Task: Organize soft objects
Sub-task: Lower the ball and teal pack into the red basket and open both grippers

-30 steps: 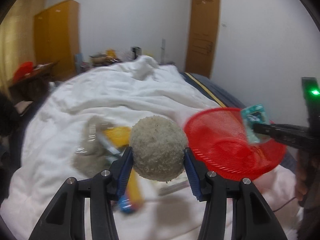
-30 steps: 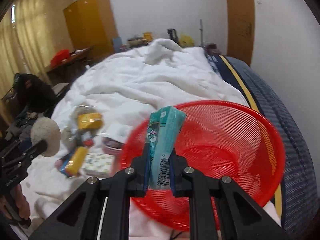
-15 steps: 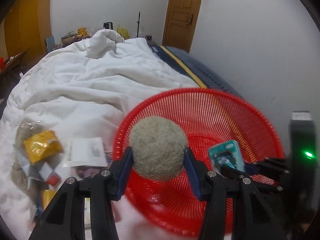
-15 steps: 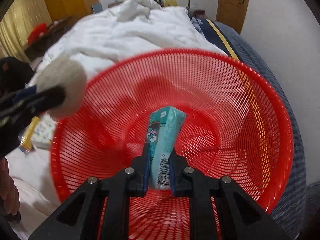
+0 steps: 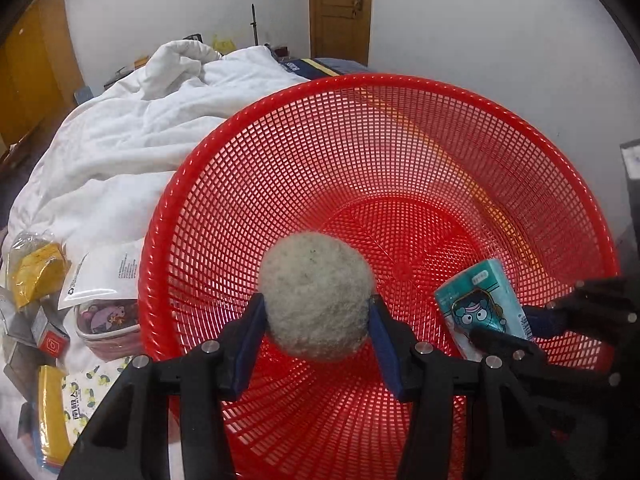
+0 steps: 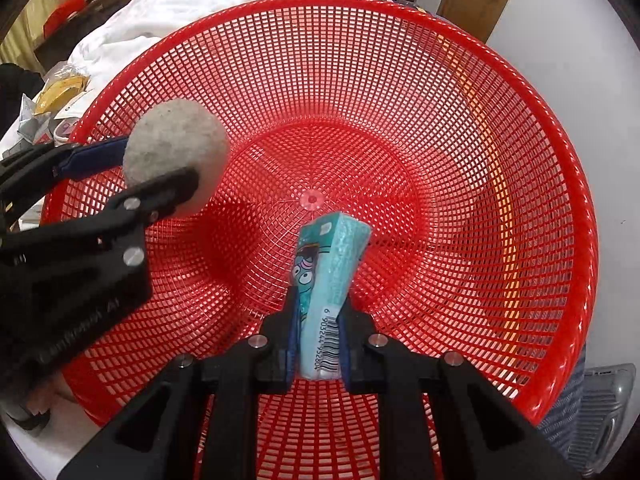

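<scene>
A red mesh basket (image 5: 384, 80) fills both views. My left gripper (image 5: 316, 302) is shut on a fuzzy grey-white ball (image 5: 316, 280) and holds it above the basket's near left wall. My right gripper (image 6: 319, 300) is shut on a teal tissue pack (image 6: 332, 256) with a cartoon face and a barcode, its top end aimed at the basket's (image 6: 320, 0) centre. In the right wrist view the ball (image 6: 176, 148) and the left gripper (image 6: 160, 164) hang at the left. In the left wrist view the pack (image 5: 480, 304) and the right gripper (image 5: 516, 328) sit at the right.
The basket rests on a bed with a rumpled white duvet (image 5: 132, 132). Left of the basket lie several packets (image 5: 40, 276), a white pouch (image 5: 108, 276) and a printed tissue pack (image 5: 80, 400). A wooden door (image 5: 340, 8) and a white wall stand behind. A grey device (image 6: 600, 412) lies at the lower right.
Both grippers have swung from over the bed to above the red basket and dropped lower into it. The ball and the tissue pack stay gripped throughout.
</scene>
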Action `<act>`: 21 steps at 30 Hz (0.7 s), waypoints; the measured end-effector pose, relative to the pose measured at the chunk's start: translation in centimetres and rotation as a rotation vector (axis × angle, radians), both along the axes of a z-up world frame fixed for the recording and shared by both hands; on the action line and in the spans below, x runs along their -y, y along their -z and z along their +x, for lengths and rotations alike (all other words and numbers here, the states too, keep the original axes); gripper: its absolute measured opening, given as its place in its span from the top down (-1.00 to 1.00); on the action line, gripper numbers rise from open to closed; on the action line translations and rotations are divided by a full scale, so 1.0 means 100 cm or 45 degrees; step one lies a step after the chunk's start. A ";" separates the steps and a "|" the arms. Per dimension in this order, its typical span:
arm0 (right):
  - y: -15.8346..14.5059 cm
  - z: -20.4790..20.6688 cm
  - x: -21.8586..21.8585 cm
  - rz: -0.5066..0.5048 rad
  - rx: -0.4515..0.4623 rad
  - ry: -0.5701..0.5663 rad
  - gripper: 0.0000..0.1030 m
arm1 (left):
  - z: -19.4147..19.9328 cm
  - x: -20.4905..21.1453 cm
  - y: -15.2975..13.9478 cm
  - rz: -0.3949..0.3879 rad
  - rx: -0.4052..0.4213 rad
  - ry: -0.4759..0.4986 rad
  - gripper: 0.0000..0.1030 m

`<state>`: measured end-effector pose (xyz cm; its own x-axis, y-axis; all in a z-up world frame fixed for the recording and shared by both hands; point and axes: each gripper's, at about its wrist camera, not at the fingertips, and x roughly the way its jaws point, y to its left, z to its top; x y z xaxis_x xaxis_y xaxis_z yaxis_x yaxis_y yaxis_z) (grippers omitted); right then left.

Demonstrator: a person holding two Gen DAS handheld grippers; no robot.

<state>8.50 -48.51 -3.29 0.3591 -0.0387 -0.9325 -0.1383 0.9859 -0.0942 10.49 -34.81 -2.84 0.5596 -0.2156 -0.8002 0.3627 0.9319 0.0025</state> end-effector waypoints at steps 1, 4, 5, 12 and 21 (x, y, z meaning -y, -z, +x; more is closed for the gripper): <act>0.001 0.000 0.000 -0.004 -0.001 0.001 0.70 | -0.001 0.000 0.000 0.003 0.004 0.002 -0.05; 0.004 0.003 -0.007 -0.052 -0.015 -0.002 0.62 | 0.002 0.000 0.002 -0.003 0.008 0.012 -0.12; 0.008 0.003 -0.010 -0.080 -0.020 -0.002 0.61 | 0.001 -0.001 0.002 -0.024 0.004 0.032 -0.16; 0.007 0.004 -0.016 -0.119 -0.026 -0.003 -0.04 | -0.012 -0.014 -0.011 -0.235 -0.005 0.103 -0.63; -0.040 -0.009 -0.028 0.007 0.134 -0.020 -0.24 | -0.042 -0.089 -0.066 -0.500 0.125 -0.031 -0.64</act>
